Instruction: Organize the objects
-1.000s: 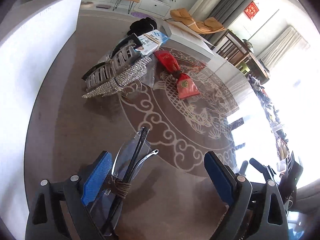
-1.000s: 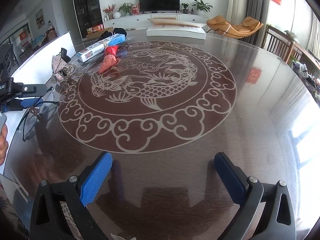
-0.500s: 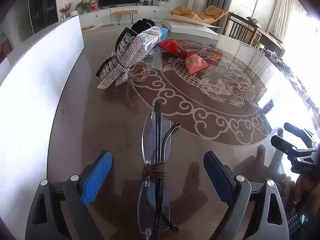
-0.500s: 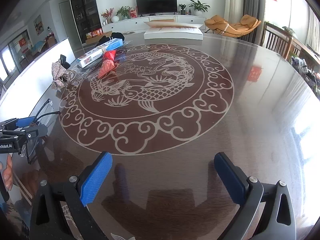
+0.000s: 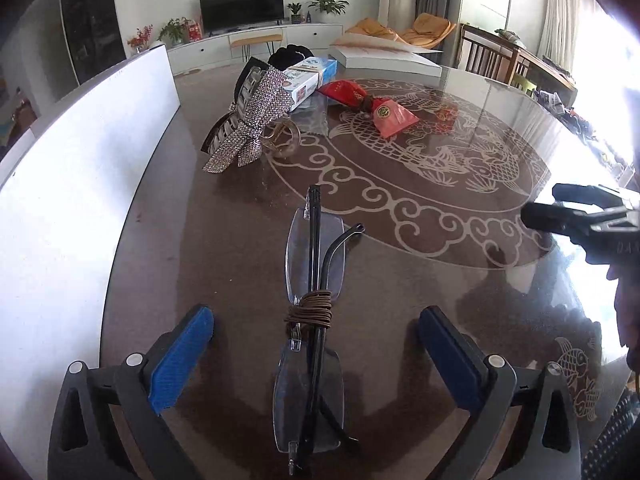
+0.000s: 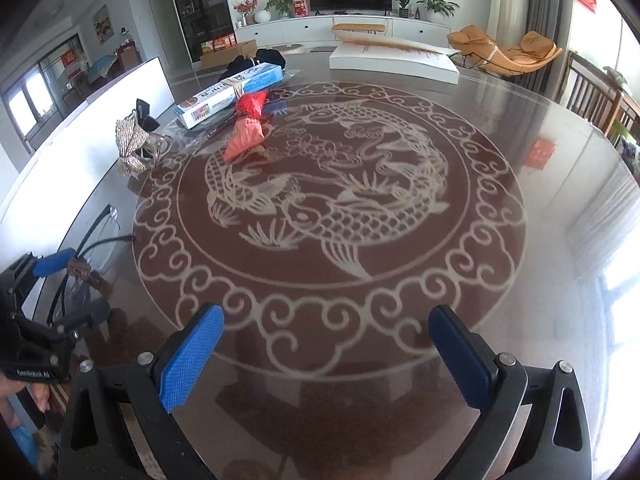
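One pair of folded rimless glasses [image 5: 314, 320], bound at the bridge with a wrap of brown cord [image 5: 310, 309], is lying flat on the glossy counter [image 5: 224, 248] between the blue pads of our left gripper [image 5: 316, 354]. Its jaws are opening, spread wide to either side of the glasses, and neither pad is pressing on them. We are judging that the glasses are resting on the counter by their own weight, lengthwise along the gripper's line and near the white board [image 5: 80, 168] along the counter's left edge.

Our right gripper [image 6: 326, 354] is hovering over the patterned centre of the counter with its jaws spread and nothing between them, probably free for the next item.

Farther out, a rhinestone bow hair clip [image 5: 256, 120] is sitting beside a blue and white box [image 5: 310, 78], with a red pouch [image 5: 368, 106] just to their right and a black bundle [image 5: 290, 56] behind the box. A flat white package [image 6: 394, 62] is lying at the far edge. These are well apart from the glasses, so nothing is crowding either gripper, though the clip's loose ends could snag when we are reaching for it.
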